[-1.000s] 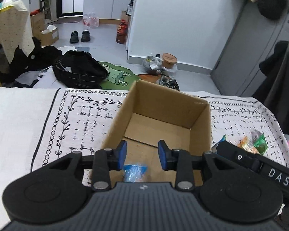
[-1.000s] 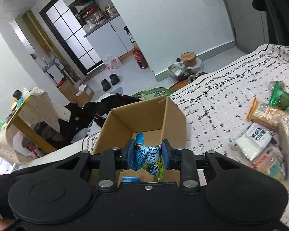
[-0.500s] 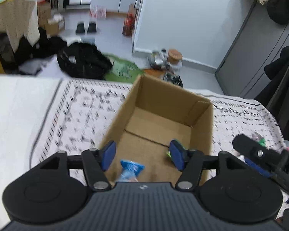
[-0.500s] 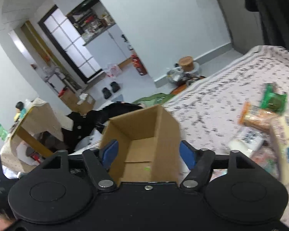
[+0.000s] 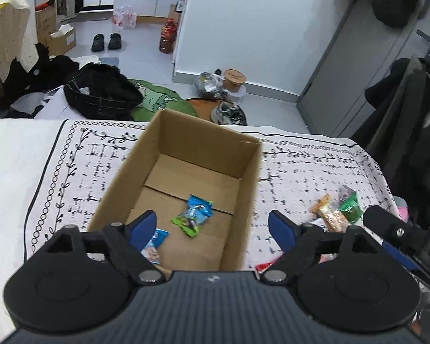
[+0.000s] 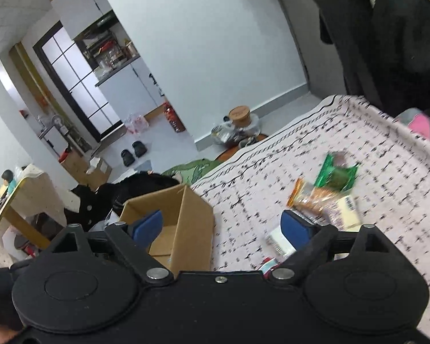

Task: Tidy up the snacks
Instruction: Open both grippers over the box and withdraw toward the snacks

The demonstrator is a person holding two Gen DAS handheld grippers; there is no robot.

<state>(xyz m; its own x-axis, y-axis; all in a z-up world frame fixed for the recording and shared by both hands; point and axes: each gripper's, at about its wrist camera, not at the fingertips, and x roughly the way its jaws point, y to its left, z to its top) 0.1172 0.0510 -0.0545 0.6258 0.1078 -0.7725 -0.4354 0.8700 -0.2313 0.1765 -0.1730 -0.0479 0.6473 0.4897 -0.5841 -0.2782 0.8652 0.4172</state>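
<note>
Left wrist — box (image 5: 243, 177) beside loose snacks (image 5: 336, 210)

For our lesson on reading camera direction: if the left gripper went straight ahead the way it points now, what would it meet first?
The left gripper, jaws wide open, points down into the cardboard box. It would probably reach the box floor near the blue-green snack packet first, though depth is hard to judge.

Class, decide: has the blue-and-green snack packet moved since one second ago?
Yes. Then clamped in the right gripper above the cardboard box, the blue-and-green snack packet now lies on its floor.
</note>
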